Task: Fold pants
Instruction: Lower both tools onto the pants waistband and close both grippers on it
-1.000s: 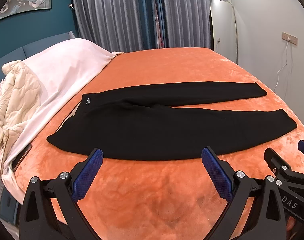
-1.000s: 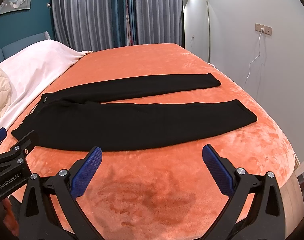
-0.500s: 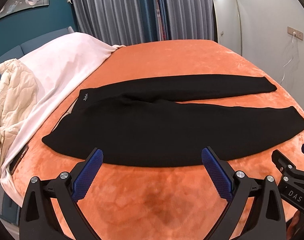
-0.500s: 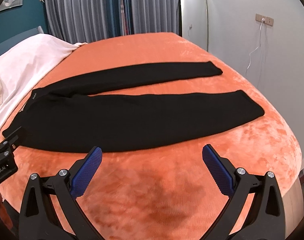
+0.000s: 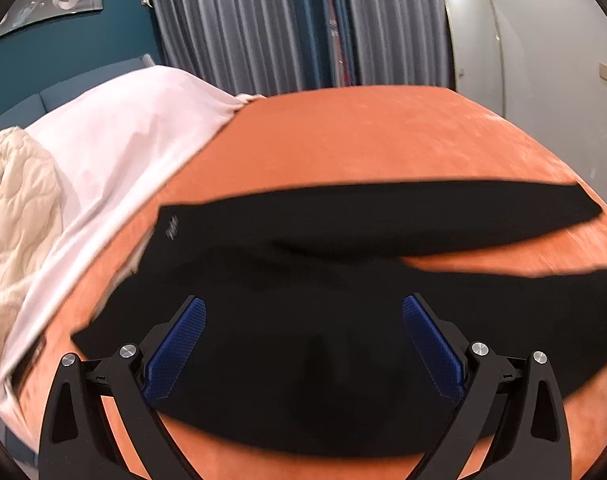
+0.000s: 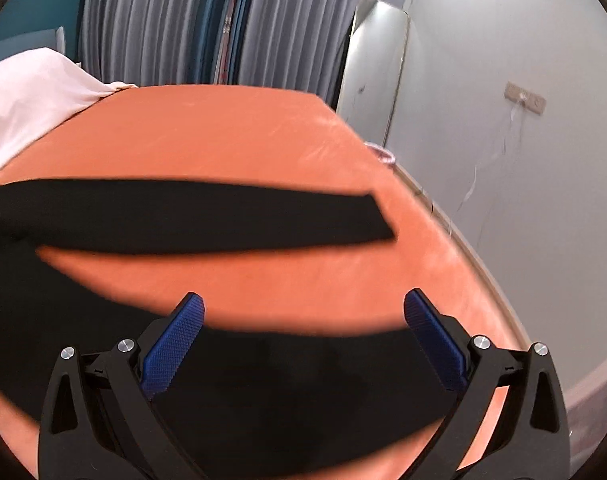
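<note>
At the left of the left wrist frame a white sheet [image 5: 115, 140] and a cream quilt [image 5: 15, 208] lie on the orange bed [image 5: 343, 136]. The black pants [image 5: 303, 280] lie flat across mid-frame, long axis running left to right, waistband left, both legs pointing right. The left gripper [image 5: 303, 312] hangs over the seat, jaws spread wide and empty. The right gripper [image 6: 303, 308] is likewise agape, empty, above the nearer leg.
</note>
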`<move>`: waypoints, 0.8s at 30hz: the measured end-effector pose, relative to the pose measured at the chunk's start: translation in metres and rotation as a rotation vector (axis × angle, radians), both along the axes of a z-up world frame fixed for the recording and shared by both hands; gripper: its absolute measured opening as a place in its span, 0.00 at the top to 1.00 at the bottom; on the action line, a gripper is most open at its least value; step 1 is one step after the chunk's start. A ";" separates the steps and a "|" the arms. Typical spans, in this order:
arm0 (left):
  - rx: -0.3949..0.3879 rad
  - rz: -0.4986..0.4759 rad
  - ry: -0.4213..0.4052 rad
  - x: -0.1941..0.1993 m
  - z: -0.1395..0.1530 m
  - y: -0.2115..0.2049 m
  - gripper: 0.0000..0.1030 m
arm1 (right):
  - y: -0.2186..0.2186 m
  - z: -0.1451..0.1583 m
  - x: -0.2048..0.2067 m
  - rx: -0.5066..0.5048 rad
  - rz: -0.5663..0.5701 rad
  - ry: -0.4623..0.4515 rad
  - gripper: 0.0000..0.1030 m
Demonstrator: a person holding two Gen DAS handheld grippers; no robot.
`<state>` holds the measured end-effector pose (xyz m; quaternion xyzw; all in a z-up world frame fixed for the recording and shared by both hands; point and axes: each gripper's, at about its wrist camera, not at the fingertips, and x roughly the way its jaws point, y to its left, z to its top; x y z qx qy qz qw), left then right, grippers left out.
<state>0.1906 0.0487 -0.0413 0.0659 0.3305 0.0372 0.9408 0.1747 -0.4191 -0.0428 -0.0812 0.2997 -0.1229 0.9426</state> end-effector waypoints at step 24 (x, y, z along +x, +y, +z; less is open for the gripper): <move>-0.189 0.312 0.361 0.311 -0.077 0.268 0.06 | -0.167 -0.059 0.271 0.402 0.025 0.327 0.04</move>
